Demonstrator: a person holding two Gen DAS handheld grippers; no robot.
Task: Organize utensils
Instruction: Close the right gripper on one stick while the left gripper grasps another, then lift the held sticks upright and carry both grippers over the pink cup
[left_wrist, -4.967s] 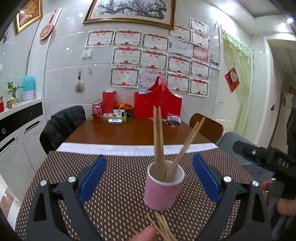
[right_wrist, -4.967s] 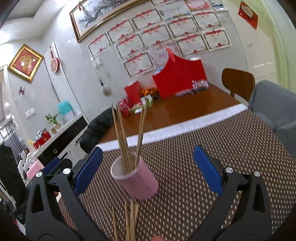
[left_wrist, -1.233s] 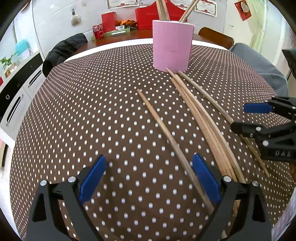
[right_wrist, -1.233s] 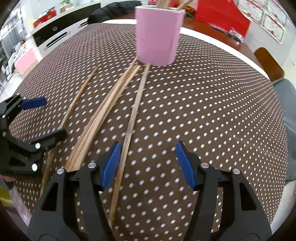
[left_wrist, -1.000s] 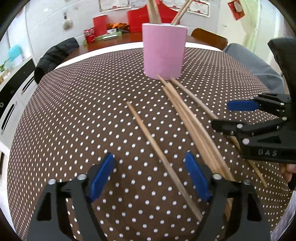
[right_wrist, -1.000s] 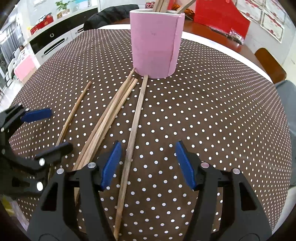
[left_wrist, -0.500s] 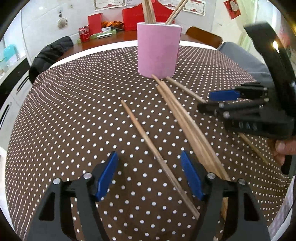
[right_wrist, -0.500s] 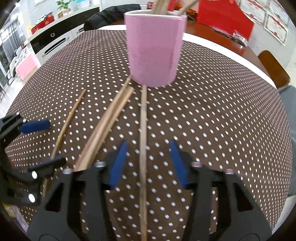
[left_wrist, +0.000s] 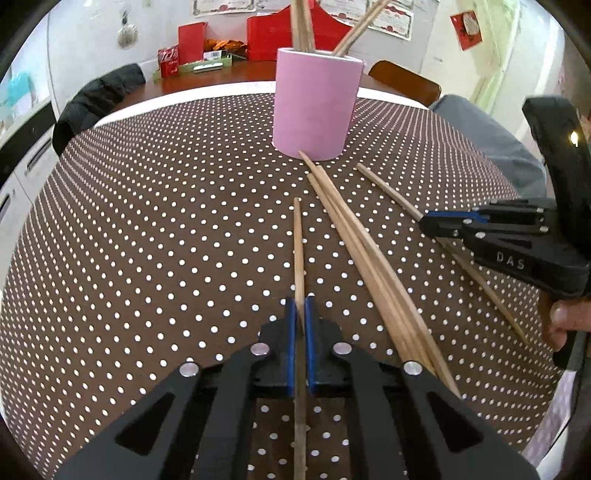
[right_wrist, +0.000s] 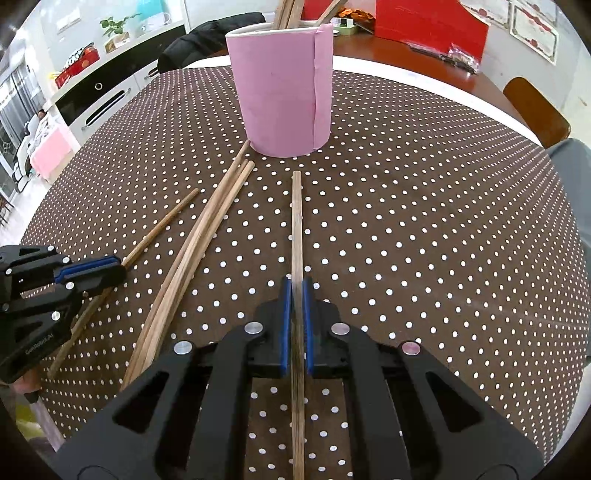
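Note:
A pink cup (left_wrist: 317, 105) holding several wooden chopsticks stands on the brown polka-dot tablecloth (left_wrist: 147, 240); it also shows in the right wrist view (right_wrist: 283, 85). My left gripper (left_wrist: 300, 314) is shut on a single chopstick (left_wrist: 298, 251) that points toward the cup. My right gripper (right_wrist: 296, 295) is shut on another single chopstick (right_wrist: 296, 221), also pointing at the cup. A bundle of loose chopsticks (left_wrist: 365, 258) lies between the two grippers, and shows in the right wrist view (right_wrist: 199, 240). The right gripper shows at the right of the left view (left_wrist: 428, 221), the left gripper at the left of the right view (right_wrist: 110, 267).
Behind the cloth, the wooden table (left_wrist: 221, 75) carries red boxes (left_wrist: 192, 37), a soda can and a green tray. A chair with a dark jacket (left_wrist: 96, 99) stands at the left, a wooden chair (left_wrist: 406, 79) at the right. White cabinets (right_wrist: 110, 85) line the left wall.
Both grippers have come down from above the cup to the cloth and closed, each on one loose chopstick. The held chopsticks now line up toward the cup.

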